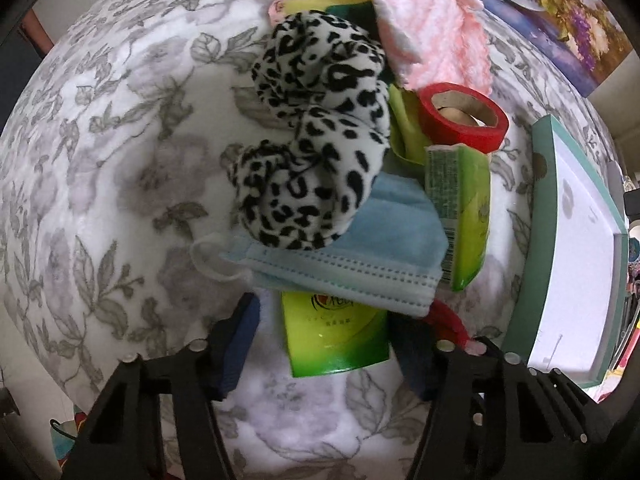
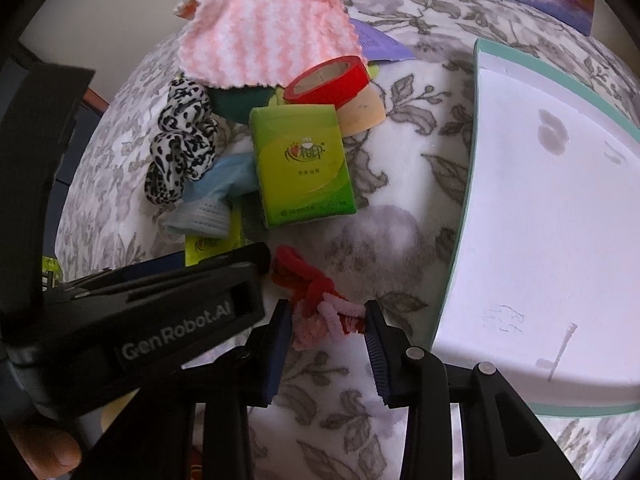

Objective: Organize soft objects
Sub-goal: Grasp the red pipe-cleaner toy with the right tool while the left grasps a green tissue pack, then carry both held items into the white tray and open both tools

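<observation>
Tissue pack [image 1: 336, 336] betw left fingers [image 1: 236, 344], untouched; right fingers [image 2: 280, 340] pinch red/pink scrunchie [image 2: 320, 308] nr box edge [image 2: 452, 256].

A red tape roll [image 2: 328, 80] is seen just beside a floral painting's [image 1: 560, 8] edge on the leaf-patterned cloth [image 1: 100, 160], near a purple leaflet [image 2: 380, 42].

Scrunchie [image 1: 316, 136] is lying on face mask [image 1: 360, 248]. Mask is overlapping tissue pack [image 1: 336, 336] below it. Second tissue pack [image 2: 302, 164] is sitting right of mask; tape roll [image 2: 328, 80] behind it, towel [image 2: 264, 40] farthest back. Box lid [image 2: 560, 220] is lying far right.
</observation>
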`<action>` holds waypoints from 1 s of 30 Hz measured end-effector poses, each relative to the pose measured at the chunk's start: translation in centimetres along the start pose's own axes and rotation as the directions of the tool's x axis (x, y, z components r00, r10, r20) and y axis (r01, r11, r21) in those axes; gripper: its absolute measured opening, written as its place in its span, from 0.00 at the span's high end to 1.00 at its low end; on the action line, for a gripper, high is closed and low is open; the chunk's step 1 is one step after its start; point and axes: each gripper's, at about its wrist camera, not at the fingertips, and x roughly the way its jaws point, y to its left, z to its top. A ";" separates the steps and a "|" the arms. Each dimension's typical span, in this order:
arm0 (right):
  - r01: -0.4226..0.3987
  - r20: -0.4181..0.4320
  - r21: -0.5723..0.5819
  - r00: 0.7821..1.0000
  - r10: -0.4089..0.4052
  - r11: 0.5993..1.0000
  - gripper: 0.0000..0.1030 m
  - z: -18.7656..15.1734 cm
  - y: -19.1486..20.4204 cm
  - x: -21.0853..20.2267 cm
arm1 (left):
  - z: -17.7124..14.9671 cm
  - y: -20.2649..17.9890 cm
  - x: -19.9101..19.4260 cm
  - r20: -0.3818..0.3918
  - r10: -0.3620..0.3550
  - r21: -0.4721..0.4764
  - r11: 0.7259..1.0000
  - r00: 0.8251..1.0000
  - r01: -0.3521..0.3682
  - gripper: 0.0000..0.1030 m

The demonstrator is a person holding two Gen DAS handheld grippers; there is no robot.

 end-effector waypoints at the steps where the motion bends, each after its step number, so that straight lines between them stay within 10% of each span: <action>1: 0.002 -0.001 -0.001 1.000 -0.002 1.000 0.62 0.0 0.0 0.0 | 0.1 -0.1 0.1 0.002 0.007 0.003 1.000 1.000 -0.007 0.45; 30: -0.024 0.178 0.067 0.984 0.012 0.997 0.62 -0.4 -1.9 -6.9 | -2.2 2.1 -6.8 0.163 -0.300 -0.036 0.950 0.940 0.309 0.53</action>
